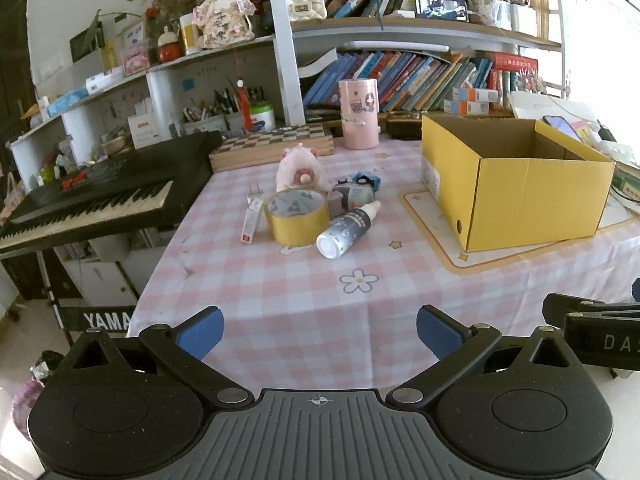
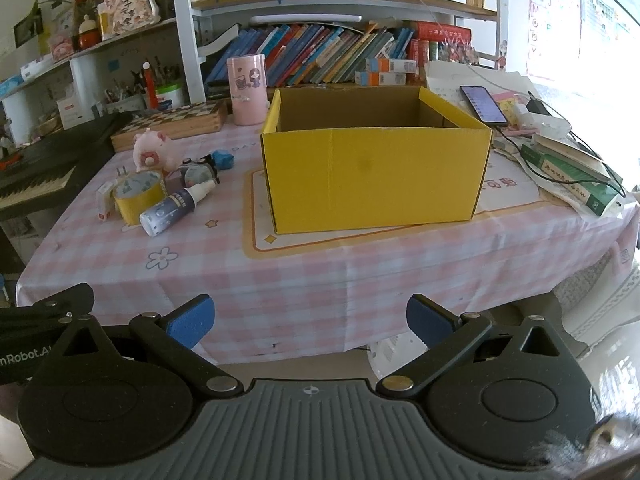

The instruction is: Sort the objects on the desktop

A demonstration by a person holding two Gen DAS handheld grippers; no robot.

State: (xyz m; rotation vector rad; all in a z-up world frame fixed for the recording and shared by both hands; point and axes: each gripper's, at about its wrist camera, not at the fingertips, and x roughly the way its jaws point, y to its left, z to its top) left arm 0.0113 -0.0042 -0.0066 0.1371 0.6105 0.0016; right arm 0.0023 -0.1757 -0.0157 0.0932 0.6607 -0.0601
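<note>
An open yellow cardboard box (image 1: 516, 188) (image 2: 376, 176) stands on the pink checked tablecloth (image 1: 300, 292) (image 2: 200, 280). Left of it lies a cluster: a yellow tape roll (image 1: 297, 216) (image 2: 139, 196), a spray bottle (image 1: 348, 229) (image 2: 176, 206) on its side, a pink plush pig (image 1: 299, 166) (image 2: 152, 151), a small white box (image 1: 251, 220) (image 2: 105, 200), a grey patterned tape roll (image 1: 352, 196) (image 2: 198, 172) and a blue item (image 1: 366, 180) (image 2: 223, 159). My left gripper (image 1: 320, 334) and right gripper (image 2: 310, 322) are open and empty at the table's near edge.
A pink cylinder (image 1: 359, 114) (image 2: 247, 90) and a chessboard box (image 1: 272, 146) (image 2: 172, 122) stand at the back. A black keyboard (image 1: 100, 196) lies left. Books (image 2: 568, 172) and a phone (image 2: 483, 105) lie right of the box. Bookshelves (image 1: 400, 32) are behind.
</note>
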